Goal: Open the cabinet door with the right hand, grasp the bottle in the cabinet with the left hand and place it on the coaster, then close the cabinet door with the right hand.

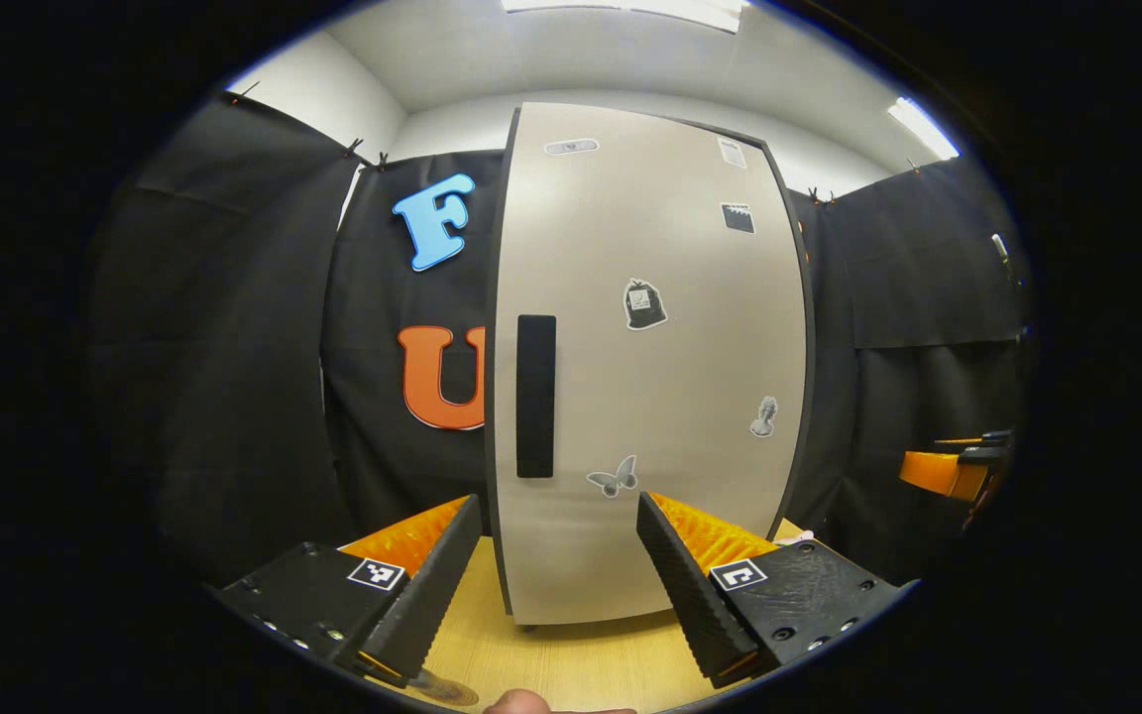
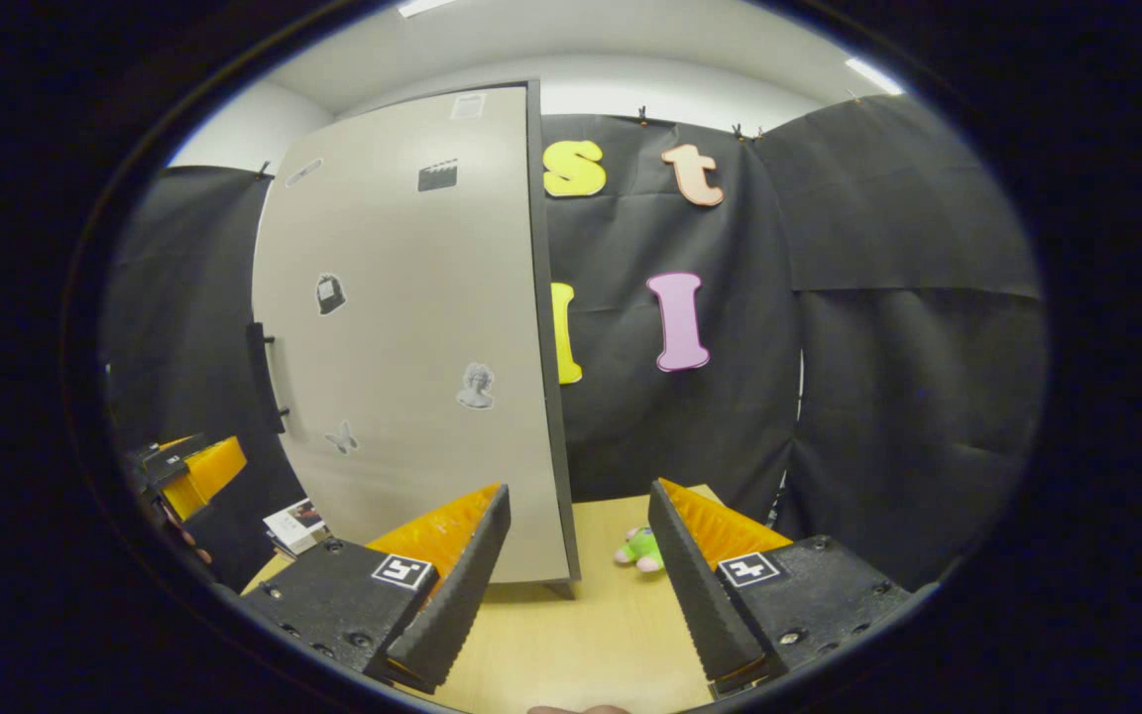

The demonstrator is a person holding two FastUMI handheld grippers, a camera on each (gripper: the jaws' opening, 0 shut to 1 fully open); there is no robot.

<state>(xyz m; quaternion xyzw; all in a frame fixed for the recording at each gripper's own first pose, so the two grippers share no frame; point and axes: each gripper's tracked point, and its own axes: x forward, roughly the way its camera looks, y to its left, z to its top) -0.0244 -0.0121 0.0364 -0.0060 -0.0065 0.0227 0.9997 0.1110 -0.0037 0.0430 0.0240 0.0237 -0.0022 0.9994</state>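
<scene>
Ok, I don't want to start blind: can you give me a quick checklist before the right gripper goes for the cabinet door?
1. Door shut, so it needs opening first: ok, it looks closed in both views.
2. Handle in sight and free: ok, nothing on it.
3. Right gripper open and empty: ok, fingers apart, nothing between them.
4. Left gripper open, ready for the bottle: ok, empty.
5. Right gripper lined up on the handle: not ok, the handle sits far to the left in the right gripper view, away from the fingers.
6. Bottle and coaster in place: cannot tell, the door hides the inside and I cannot make out a coaster.
</scene>
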